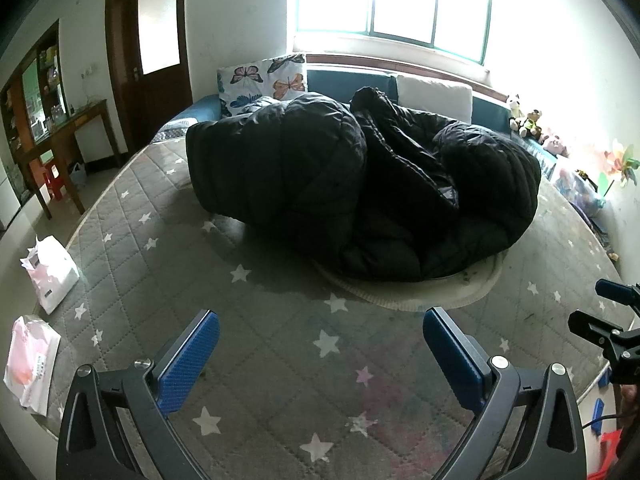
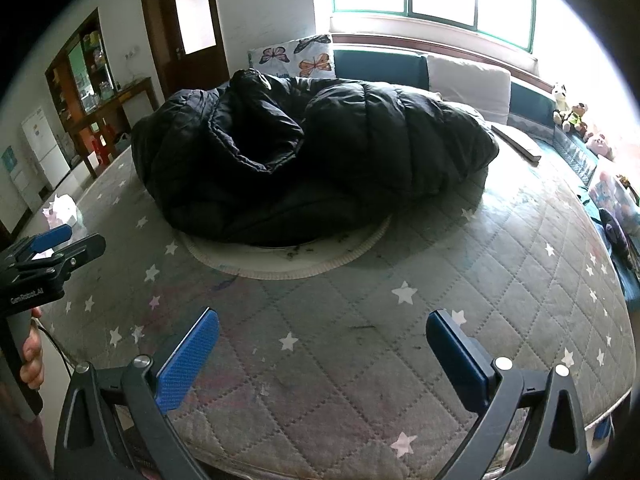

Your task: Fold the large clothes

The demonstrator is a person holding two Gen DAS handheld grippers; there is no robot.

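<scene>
A large black puffer coat (image 1: 360, 184) (image 2: 304, 160) lies bunched in a heap in the middle of a grey star-patterned mattress (image 1: 280, 344) (image 2: 360, 344), partly over a round white mat (image 1: 420, 296) (image 2: 288, 260). My left gripper (image 1: 320, 344) is open above the mattress's near part, well short of the coat, nothing between its blue pads. My right gripper (image 2: 322, 344) is open too, at a similar distance from the coat. In the right wrist view the left gripper's body shows at the left edge, held by a hand (image 2: 32, 356). The left wrist view has the right gripper at its right edge.
Pillows, one with butterflies (image 1: 264, 80) (image 2: 296, 56), lean on a blue headboard (image 1: 348, 80) under a bright window. Stuffed toys (image 1: 528, 120) (image 2: 572, 116) line the right side. White bags (image 1: 50, 272) lie on the floor left. A wooden desk (image 1: 68, 136) and door (image 1: 152, 48) stand at the left.
</scene>
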